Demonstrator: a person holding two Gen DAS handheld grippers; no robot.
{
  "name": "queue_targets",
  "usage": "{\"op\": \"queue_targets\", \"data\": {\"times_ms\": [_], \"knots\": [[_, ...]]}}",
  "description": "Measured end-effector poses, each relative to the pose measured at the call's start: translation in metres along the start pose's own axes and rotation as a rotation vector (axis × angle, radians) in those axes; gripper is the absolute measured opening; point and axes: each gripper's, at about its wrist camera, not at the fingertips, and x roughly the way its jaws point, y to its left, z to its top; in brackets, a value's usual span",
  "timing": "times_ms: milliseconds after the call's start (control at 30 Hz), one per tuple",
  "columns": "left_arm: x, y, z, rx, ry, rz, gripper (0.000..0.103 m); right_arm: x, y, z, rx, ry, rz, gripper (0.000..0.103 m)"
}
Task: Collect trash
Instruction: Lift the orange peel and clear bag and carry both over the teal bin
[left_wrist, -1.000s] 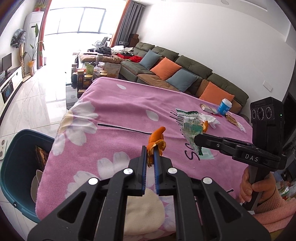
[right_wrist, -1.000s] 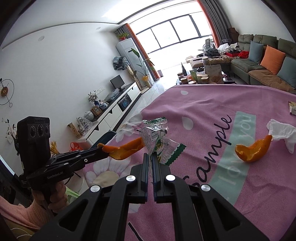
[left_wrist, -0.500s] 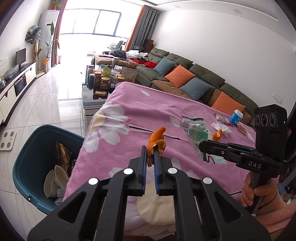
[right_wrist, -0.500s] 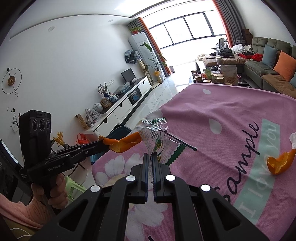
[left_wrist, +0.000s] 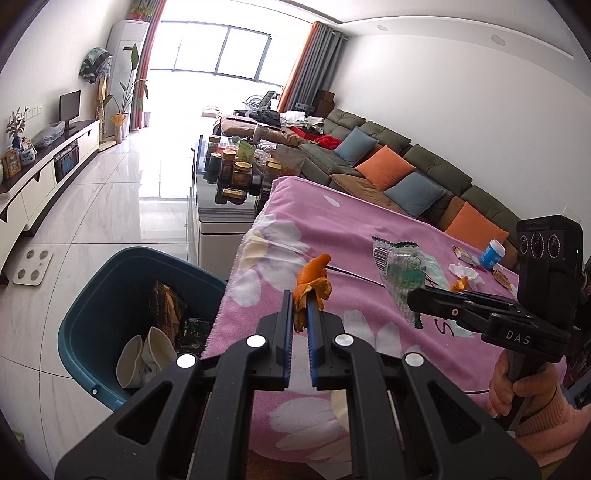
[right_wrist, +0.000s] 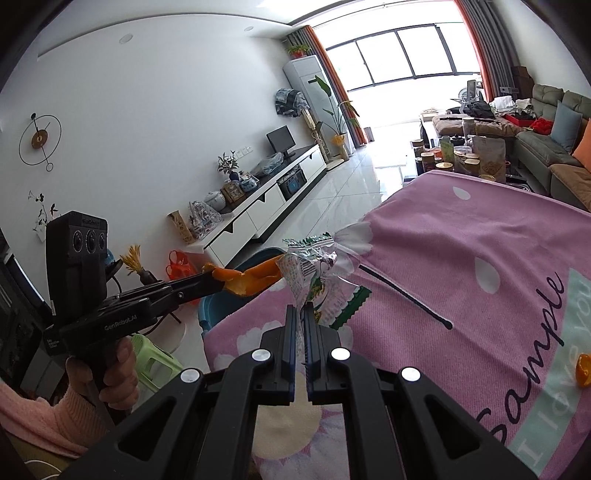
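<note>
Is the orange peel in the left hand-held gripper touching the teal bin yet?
Apart. In the left wrist view, the orange peel sits pinched in the left hand-held gripper, above the pink blanket's edge, beside the teal bin.

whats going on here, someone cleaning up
A person is clearing trash off the pink blanket with a gripping tool in each hand. The left tool is shut on an orange peel, the right tool on a crinkled plastic wrapper. The teal bin sits off the table's edge; more scraps lie behind.
</note>
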Motion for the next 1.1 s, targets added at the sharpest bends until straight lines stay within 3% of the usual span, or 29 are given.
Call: {"op": "queue_targets", "data": {"times_ms": [1100], "knots": [[-0.041, 0.073, -0.002, -0.14, -0.067, 0.189, 0.007, 0.069, 0.065, 0.028, -0.148, 0.097, 0.136, 0.003]]}}
